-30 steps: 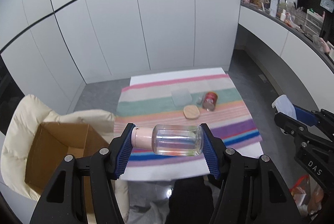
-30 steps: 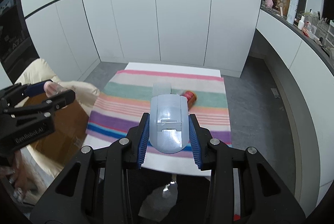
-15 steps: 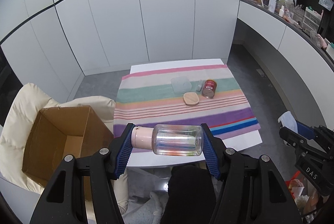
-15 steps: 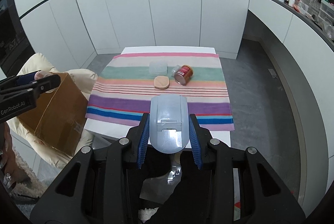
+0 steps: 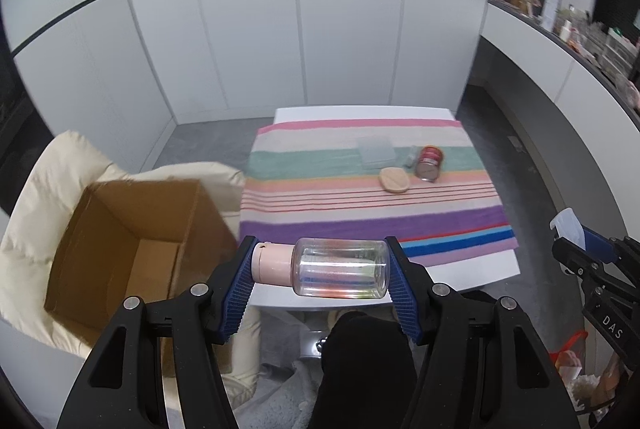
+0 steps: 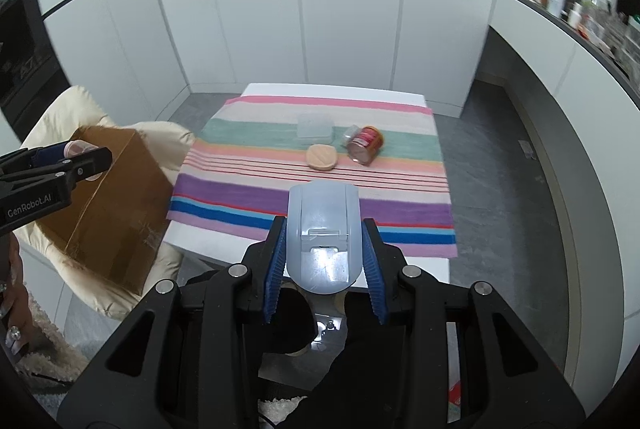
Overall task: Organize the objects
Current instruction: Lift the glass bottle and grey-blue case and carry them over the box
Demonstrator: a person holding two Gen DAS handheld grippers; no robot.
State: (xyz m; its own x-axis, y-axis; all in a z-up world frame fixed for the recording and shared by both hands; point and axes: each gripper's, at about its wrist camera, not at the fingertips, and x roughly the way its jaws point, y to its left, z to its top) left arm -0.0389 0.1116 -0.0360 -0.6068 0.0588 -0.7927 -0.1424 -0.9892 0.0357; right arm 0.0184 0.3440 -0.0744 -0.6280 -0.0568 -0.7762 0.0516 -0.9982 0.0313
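Looking along the left gripper (image 5: 320, 269), its jaws stand about half open and clamp a clear bottle (image 5: 340, 268) end to end, one pad on the pink cap (image 5: 272, 265), the other on the flat base. The bottle lies sideways across the jaws, long axis level, cap pointing toward the cardboard box (image 5: 132, 241) that sits open on a cream cushion (image 5: 48, 189) beside the worktop (image 5: 472, 275). It looks rigid, smooth and light, probably plastic though it could be glass; held by its two ends it could pivot or slip out, so a grip around the body would be safer. Left on the striped cloth (image 5: 360, 205) are a small clear box (image 5: 375, 152), a peach oval pad (image 5: 394, 180) and a red can (image 5: 429, 161) lying on its side, all close together. From the right gripper (image 6: 323, 253), the jaws are fairly narrow and pinch a pale blue plastic case (image 6: 322, 233) by its two long sides. Its long axis runs straight ahead along the fingers, the squarer end toward the cloth, the rounded end back toward the camera. It seems hard, hollow and light, with smooth sides that may slide under a loose hold. The left gripper shows here at the edge, over the box's near rim.
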